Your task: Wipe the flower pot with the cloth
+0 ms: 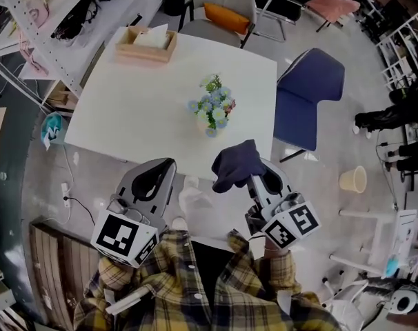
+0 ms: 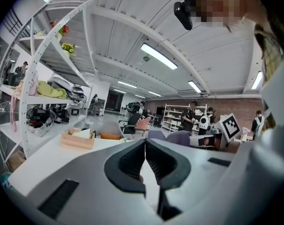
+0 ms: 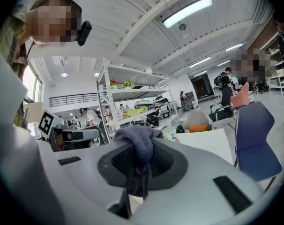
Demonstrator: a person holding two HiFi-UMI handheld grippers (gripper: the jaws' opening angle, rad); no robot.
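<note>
Flower pot (image 1: pixel 210 116) on table (image 1: pixel 140 109), cloth (image 1: pixel 235 163) in R gripper (image 1: pixel 254 176), L gripper (image 1: pixel 157 171) closed

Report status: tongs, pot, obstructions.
Left tongs shut, empty. Right tongs shut on dark cloth. Flower pot upright on white table, not yet touched. Tissue box at far corner, off the path.
</note>
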